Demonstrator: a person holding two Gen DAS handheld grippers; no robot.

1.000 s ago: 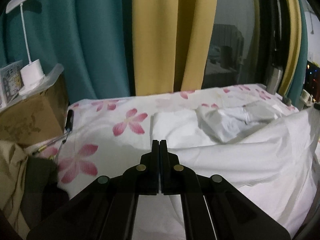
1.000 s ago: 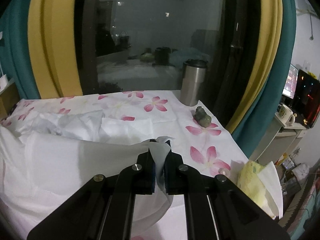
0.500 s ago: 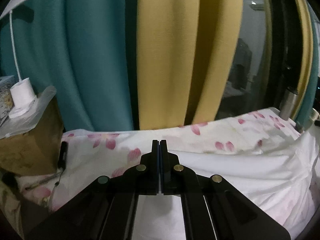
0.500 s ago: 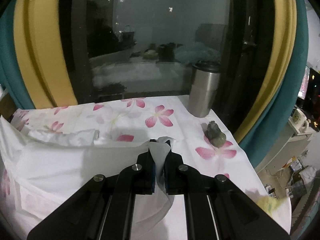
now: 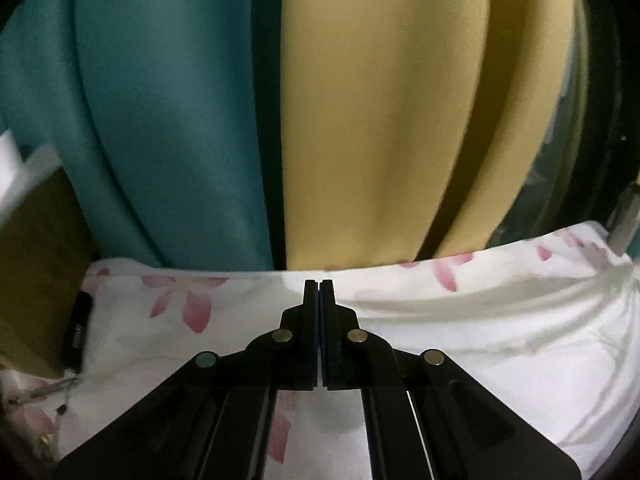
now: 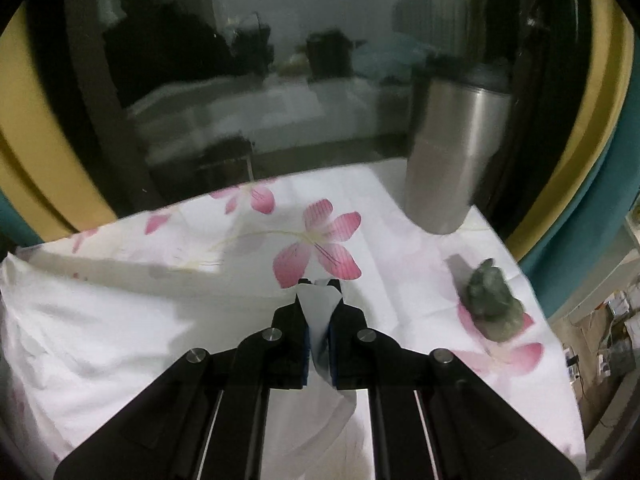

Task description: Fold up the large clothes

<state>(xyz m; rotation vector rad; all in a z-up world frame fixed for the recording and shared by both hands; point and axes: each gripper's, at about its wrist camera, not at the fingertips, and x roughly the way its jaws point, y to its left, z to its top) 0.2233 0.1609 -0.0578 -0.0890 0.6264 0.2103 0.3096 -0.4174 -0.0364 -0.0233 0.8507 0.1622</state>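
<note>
Counting from the left: one white garment (image 5: 500, 344), two hand-held grippers, one steel tumbler (image 6: 452, 152) and one small green figurine (image 6: 492, 308). The garment lies spread over a tabletop covered by a white cloth with pink flowers (image 5: 180, 304), stretching between both views. The left hand-held gripper (image 5: 319, 284) has its jaws pressed together at the garment's far edge; whether fabric is caught between them I cannot tell. The right hand-held gripper (image 6: 319, 285) is clamped on a fold of the white garment, which sticks up between its fingers.

Behind the tabletop hang a teal curtain (image 5: 160, 140) and a yellow curtain (image 5: 380, 120), then a dark window (image 6: 260, 80) reflecting the room.

At the left edge a brown box (image 5: 36, 272) stands beside a dark pen-like object (image 5: 78, 328). On the right, the tumbler stands upright at the back corner, the figurine near it, both apart from the garment.
</note>
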